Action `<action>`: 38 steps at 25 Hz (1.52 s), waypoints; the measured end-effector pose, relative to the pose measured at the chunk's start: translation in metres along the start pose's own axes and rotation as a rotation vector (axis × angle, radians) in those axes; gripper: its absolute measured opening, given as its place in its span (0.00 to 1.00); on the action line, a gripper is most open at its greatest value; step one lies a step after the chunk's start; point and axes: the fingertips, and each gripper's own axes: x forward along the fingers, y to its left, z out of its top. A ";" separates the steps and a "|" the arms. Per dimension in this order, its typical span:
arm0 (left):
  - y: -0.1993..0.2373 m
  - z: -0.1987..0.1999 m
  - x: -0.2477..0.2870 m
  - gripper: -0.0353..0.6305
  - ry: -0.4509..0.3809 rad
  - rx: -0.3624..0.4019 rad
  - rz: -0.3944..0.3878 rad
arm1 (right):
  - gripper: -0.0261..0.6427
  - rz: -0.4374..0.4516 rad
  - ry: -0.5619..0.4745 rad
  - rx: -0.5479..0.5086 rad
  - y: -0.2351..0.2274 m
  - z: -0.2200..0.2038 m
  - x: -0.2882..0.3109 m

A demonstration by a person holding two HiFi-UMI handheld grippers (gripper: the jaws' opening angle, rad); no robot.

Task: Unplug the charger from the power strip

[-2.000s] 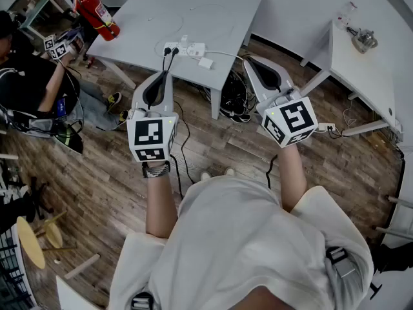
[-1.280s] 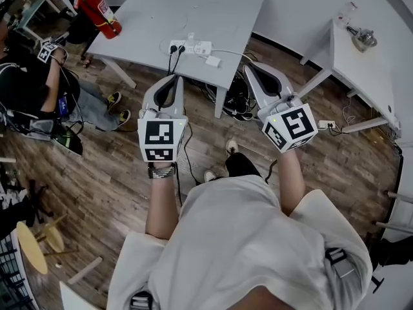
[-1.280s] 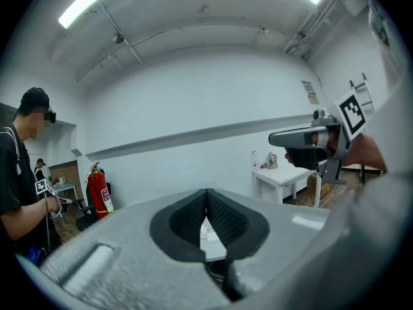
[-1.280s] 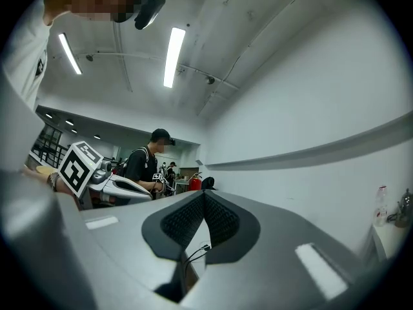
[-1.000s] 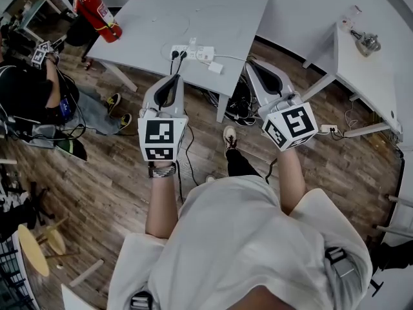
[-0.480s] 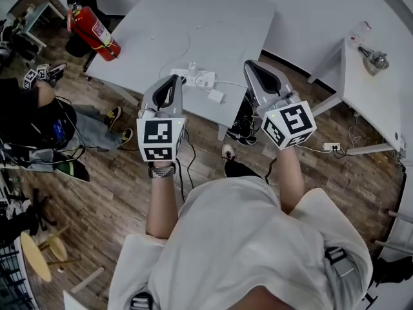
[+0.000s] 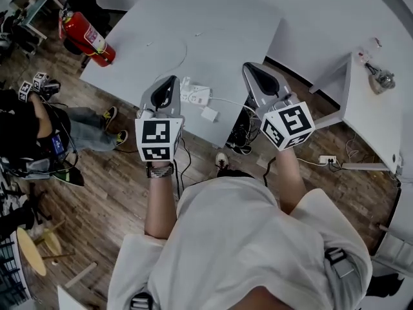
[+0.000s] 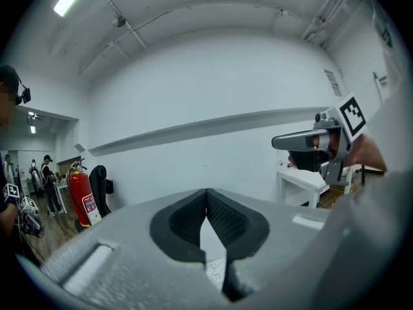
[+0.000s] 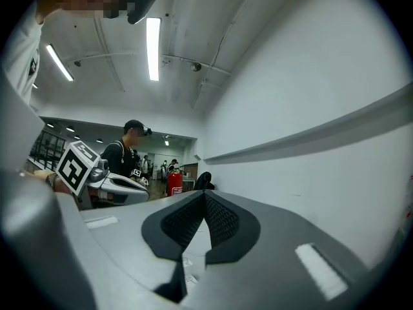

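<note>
A white power strip (image 7: 195,95) lies near the front edge of the grey table (image 7: 213,31). A plug stands in its left end, and a white charger brick (image 7: 209,113) lies just beside it with a cable running right. My left gripper (image 7: 169,81) hangs over the table edge just left of the strip, jaws shut and empty. Its own view shows the tips meeting (image 8: 206,192), with a bit of the strip (image 8: 216,271) below them. My right gripper (image 7: 249,68) is over the table to the right of the strip, also shut and empty (image 9: 205,196).
A red fire extinguisher (image 7: 84,34) stands at the table's left corner. A second white table (image 7: 368,108) stands to the right. A person (image 7: 32,121) sits at the left. Cables and shoes (image 7: 242,137) lie on the wooden floor under the table.
The table and power strip have come nearer. Both grippers, earlier over the floor short of the table, now reach over its front edge. Their jaws stayed shut.
</note>
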 end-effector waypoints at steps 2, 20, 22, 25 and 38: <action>0.001 -0.001 0.012 0.06 0.009 -0.010 0.017 | 0.04 0.020 0.007 0.003 -0.012 -0.004 0.009; 0.023 -0.028 0.066 0.06 0.074 -0.046 0.058 | 0.04 0.109 0.042 0.046 -0.041 -0.037 0.078; 0.030 -0.035 0.068 0.06 0.091 -0.057 0.057 | 0.04 0.115 0.053 0.046 -0.038 -0.041 0.087; 0.038 -0.047 0.074 0.06 0.121 -0.069 0.050 | 0.04 0.119 0.081 0.058 -0.034 -0.054 0.099; 0.046 -0.111 0.103 0.15 0.240 -0.114 -0.028 | 0.04 0.125 0.205 0.085 -0.025 -0.111 0.140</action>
